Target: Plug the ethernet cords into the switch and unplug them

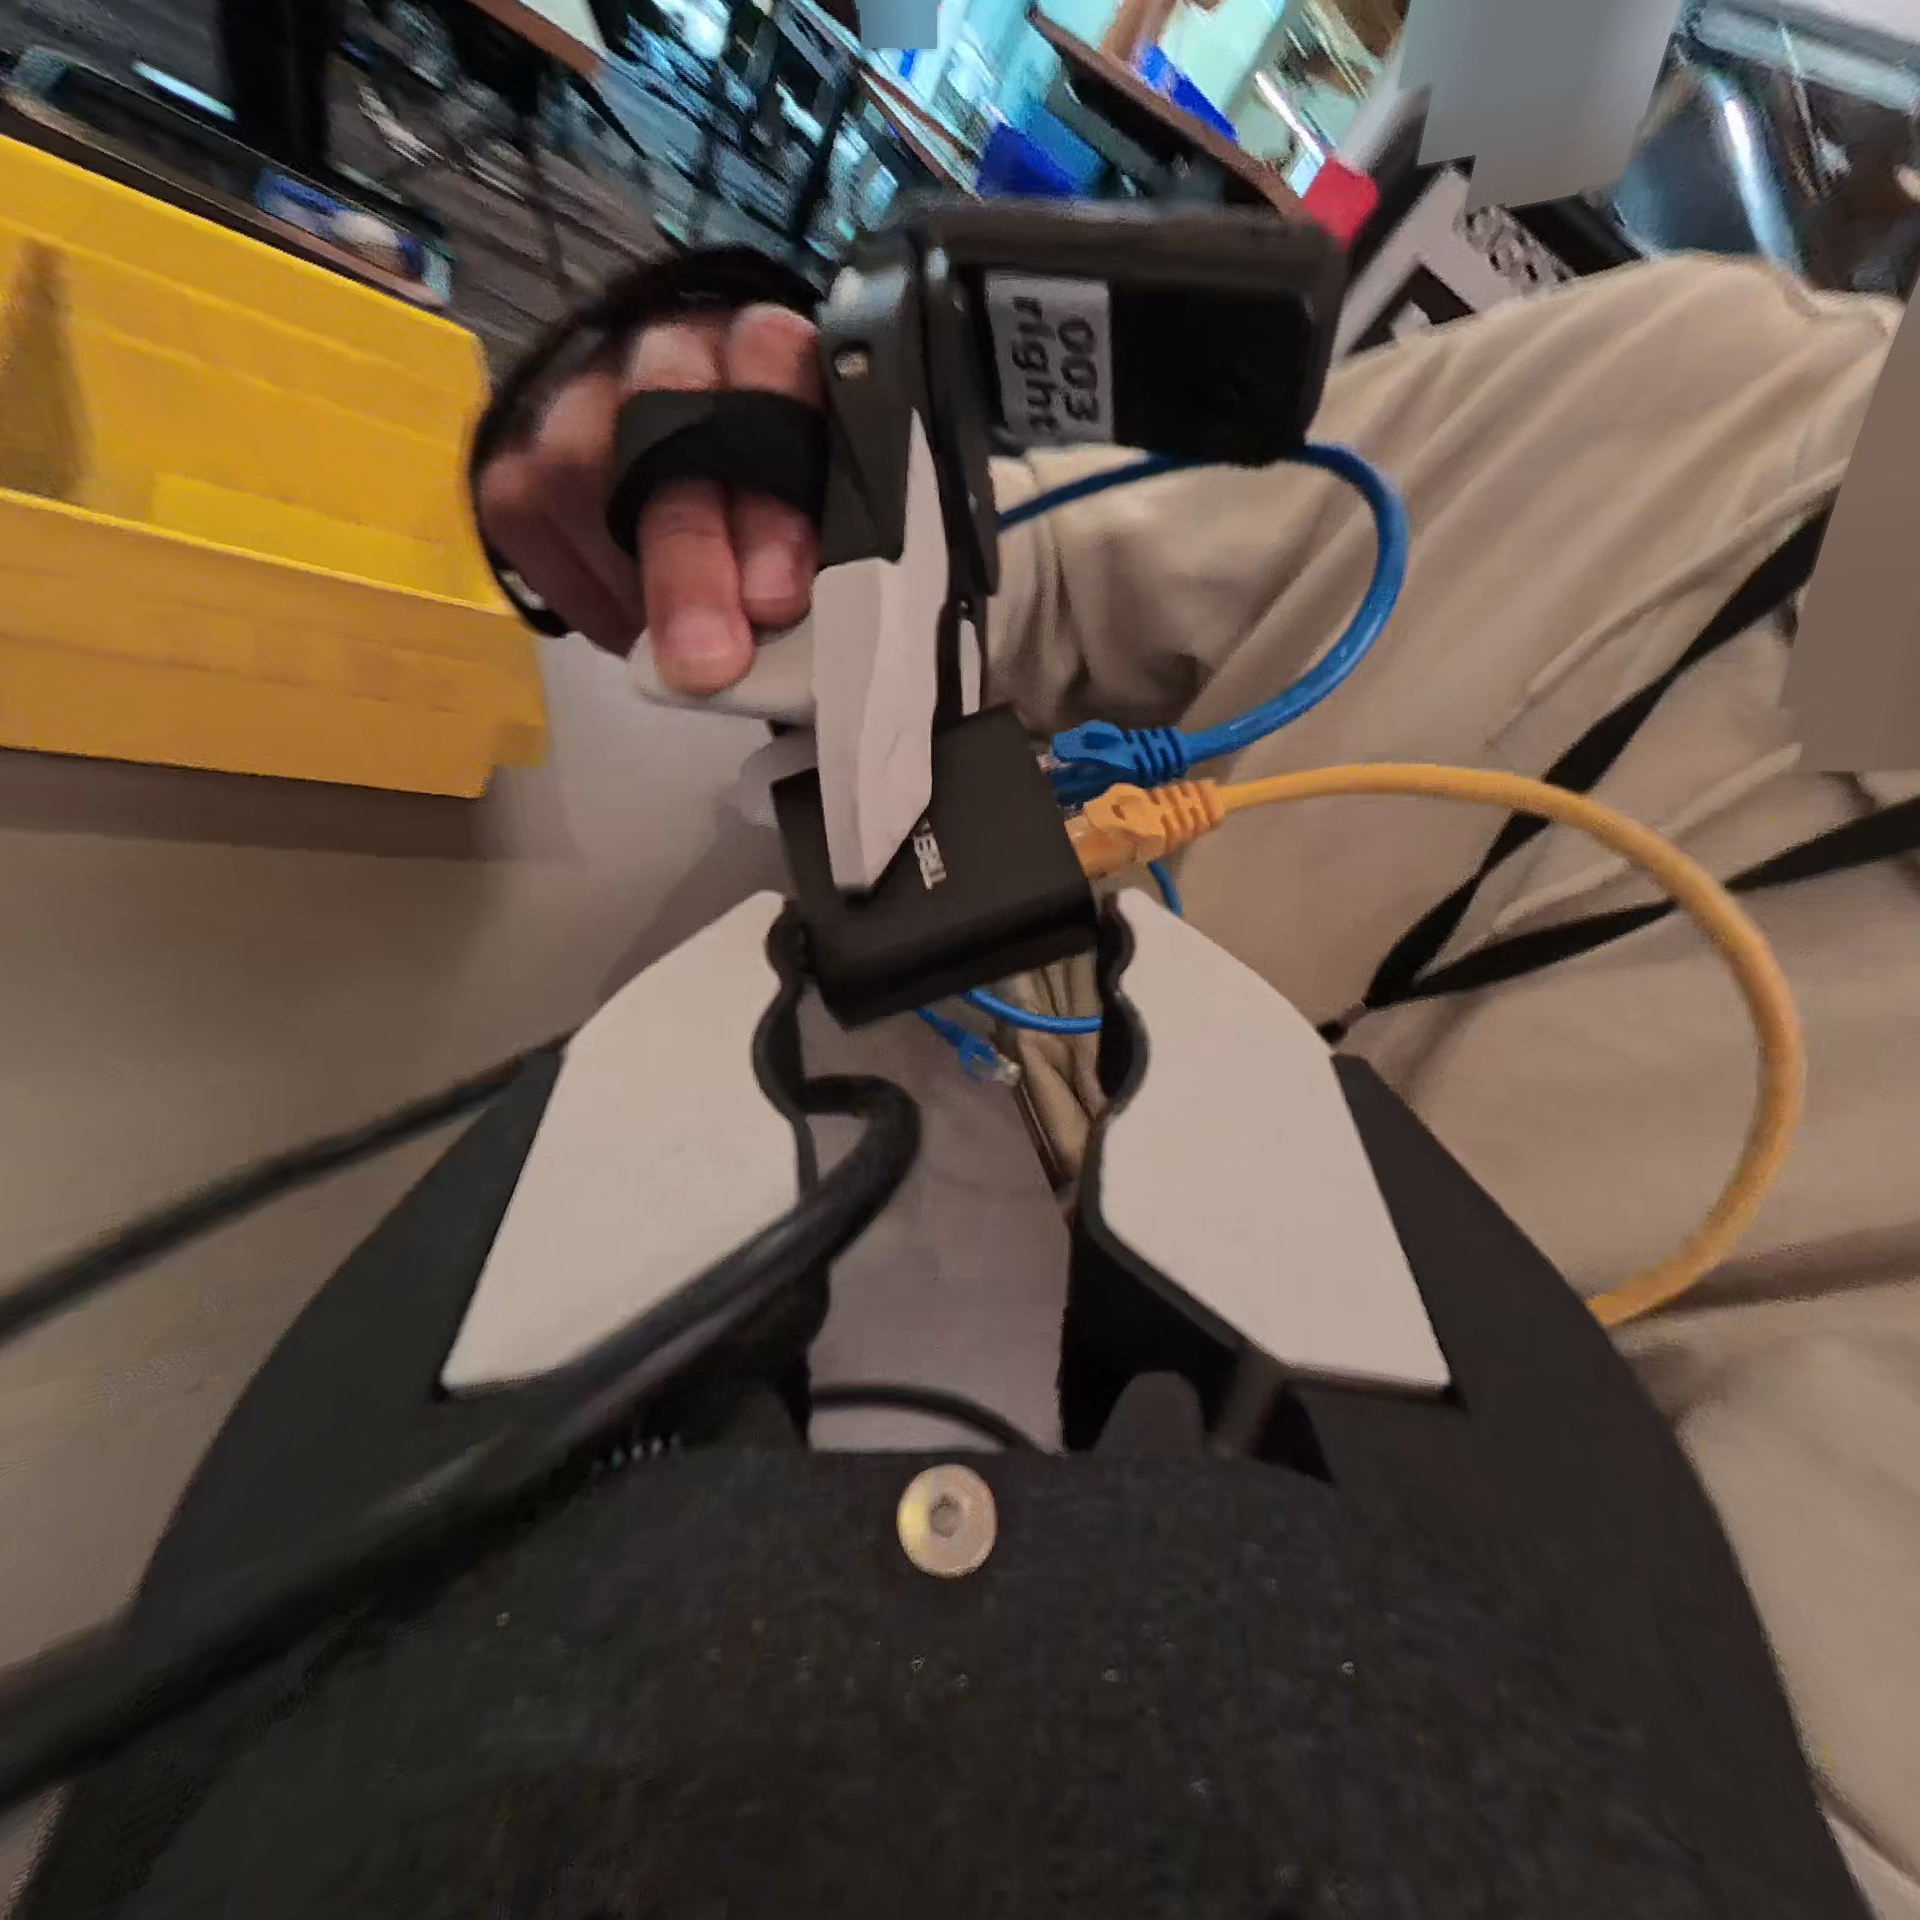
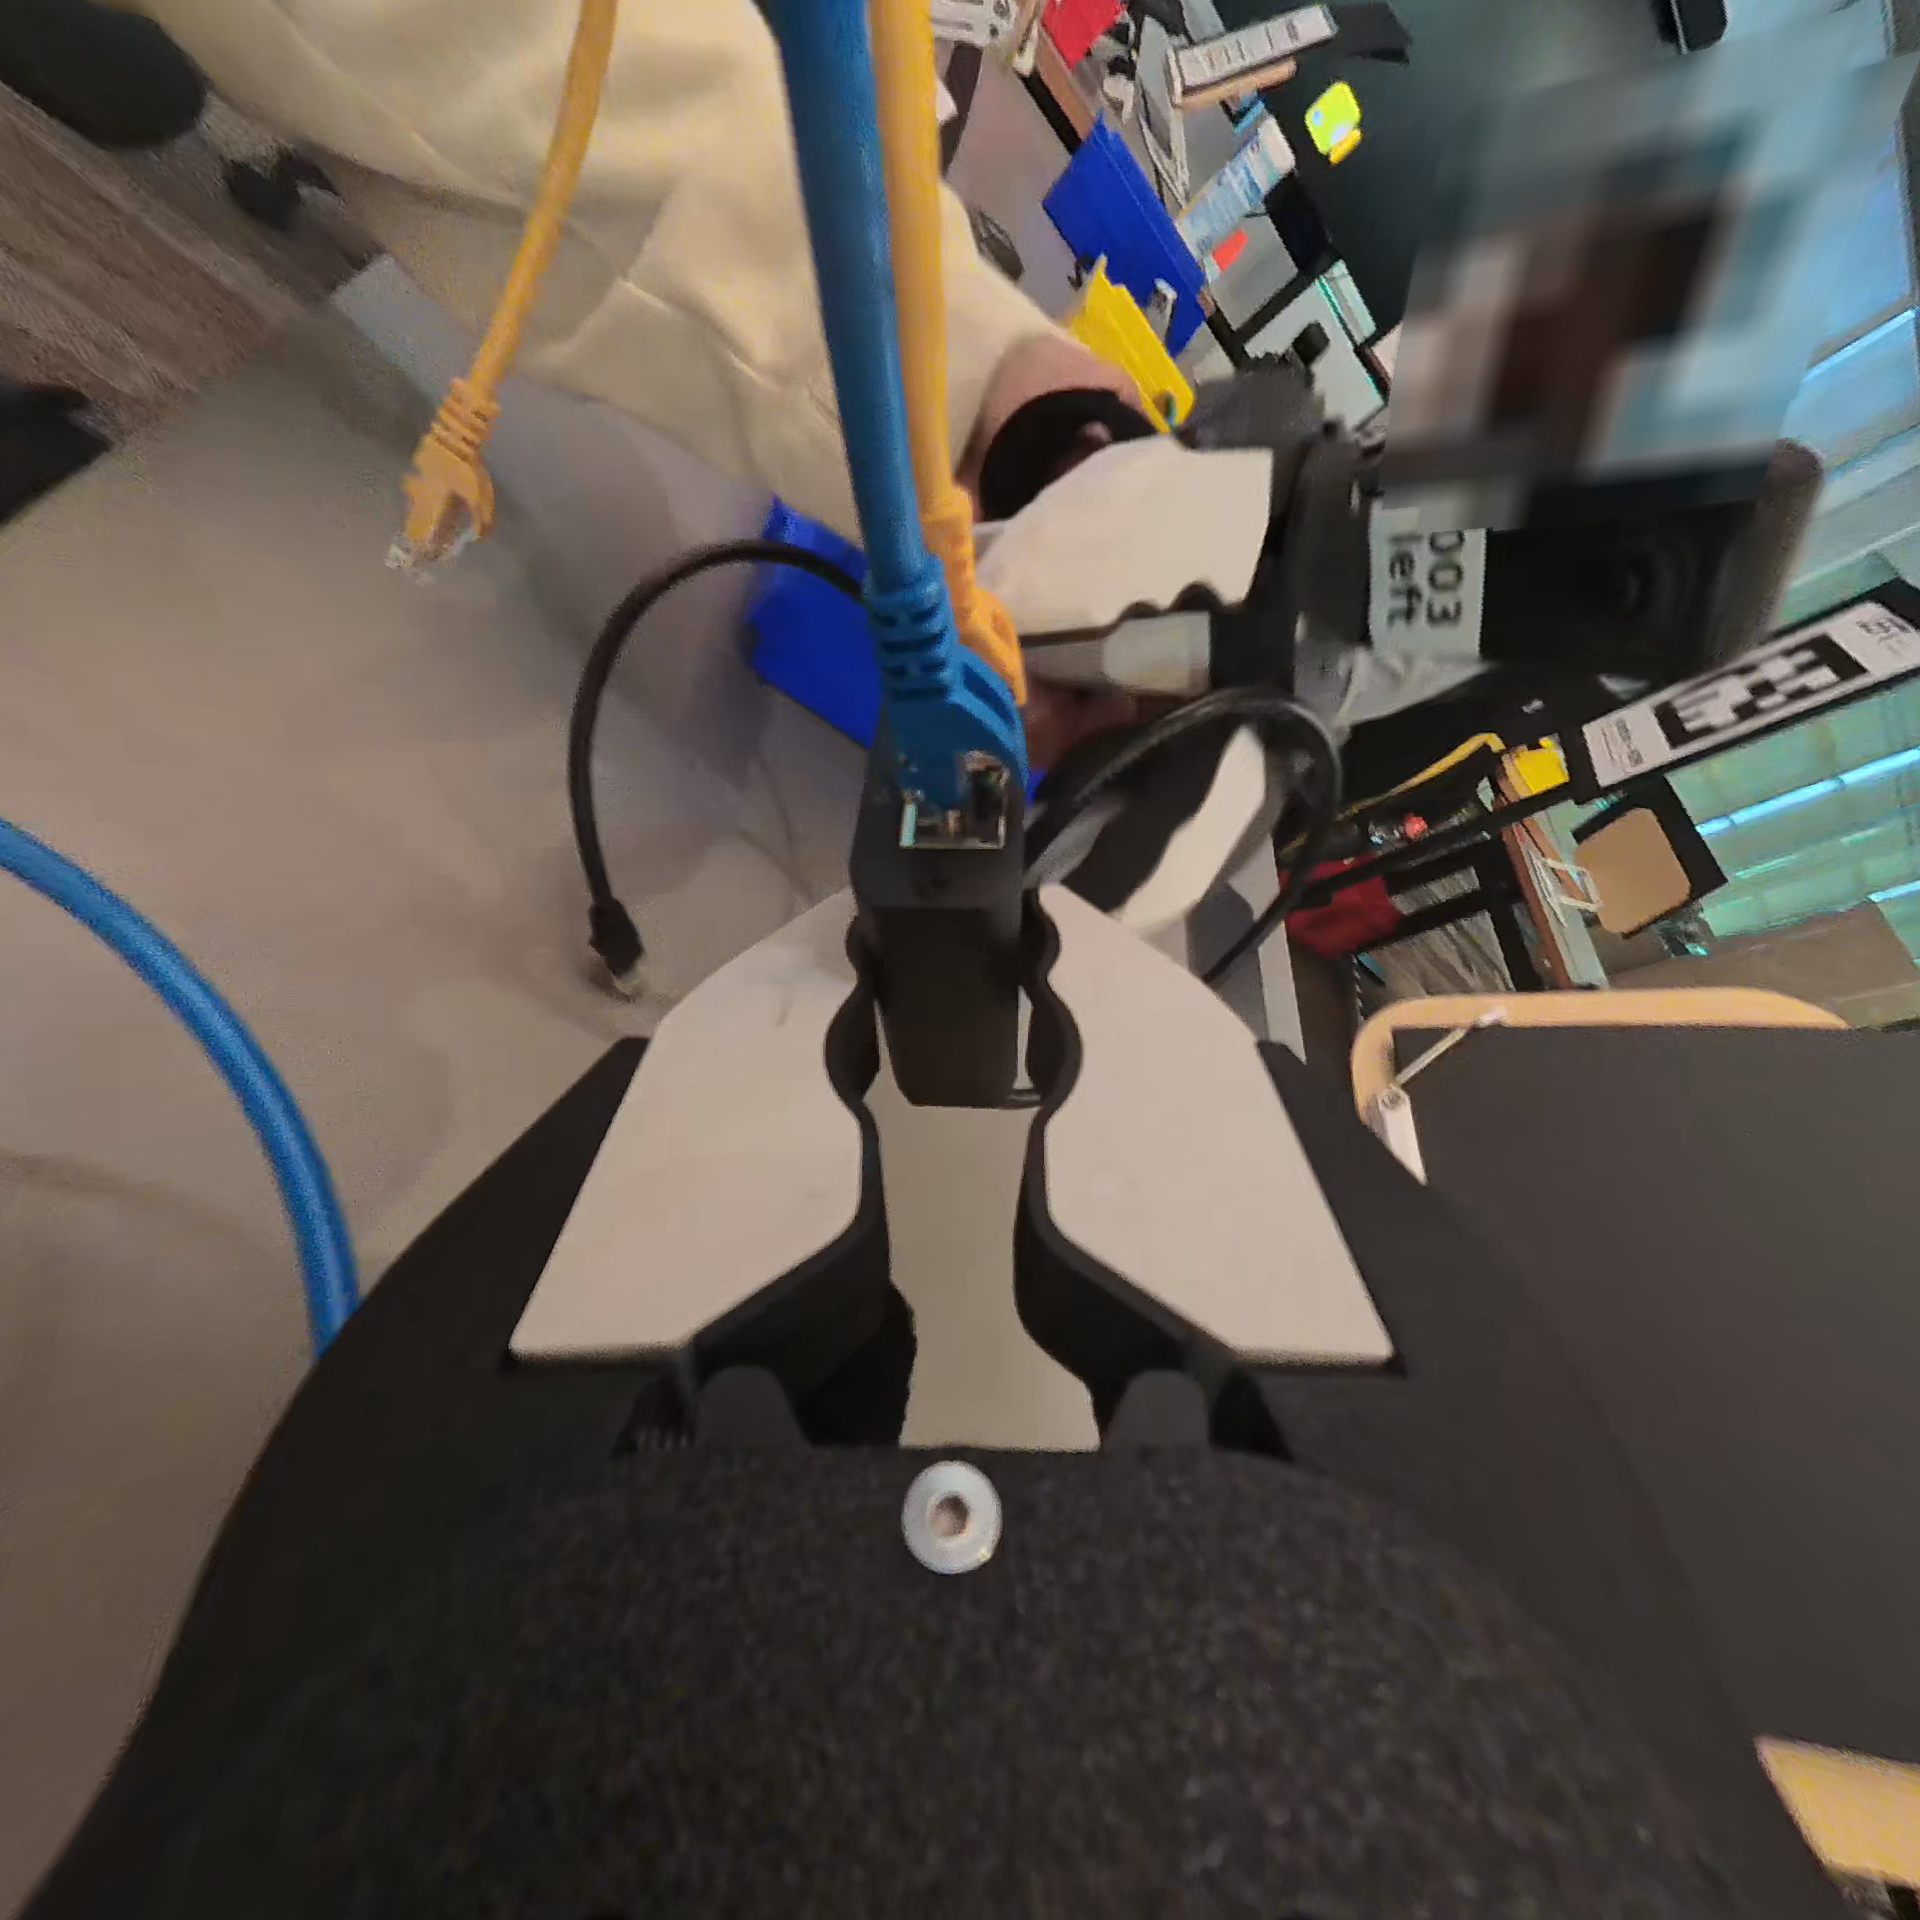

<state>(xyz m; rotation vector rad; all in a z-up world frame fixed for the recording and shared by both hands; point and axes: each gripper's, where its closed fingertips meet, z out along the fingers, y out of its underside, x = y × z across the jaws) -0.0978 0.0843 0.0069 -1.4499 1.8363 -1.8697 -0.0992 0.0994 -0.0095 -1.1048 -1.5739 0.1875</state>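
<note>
Left wrist view: the black switch (image 1: 940, 883) is seen at centre, lifted off the beige table (image 1: 260, 987) and tilted. The left gripper (image 1: 943, 925) is closed on its near corner, one fingertip on either side. The right gripper (image 1: 883, 790), held by a hand (image 1: 665, 499) at 11 o'clock, is seen coming down from 12 o'clock, with its white finger (image 1: 873, 717) lying across the top of the switch. A blue cord (image 1: 1340, 634) and a yellow cord (image 1: 1662, 904) are plugged into the switch's side at 3 o'clock, the blue plug just above the yellow, and both are looped out toward 3 o'clock. A yellow bin (image 1: 239, 540) is noted at 9 o'clock. Right wrist view: the right gripper (image 2: 951, 977) is pinched on the narrow body of the switch (image 2: 940, 935), which points to 12 o'clock. The blue cord (image 2: 862, 343) and yellow cord (image 2: 914, 260) are seated in its ports and run to 12 o'clock. A loose yellow plug (image 2: 447, 499) hangs at 10 o'clock. The left gripper (image 2: 1122, 613) is seen at 2 o'clock; its grip cannot be told here.
</note>
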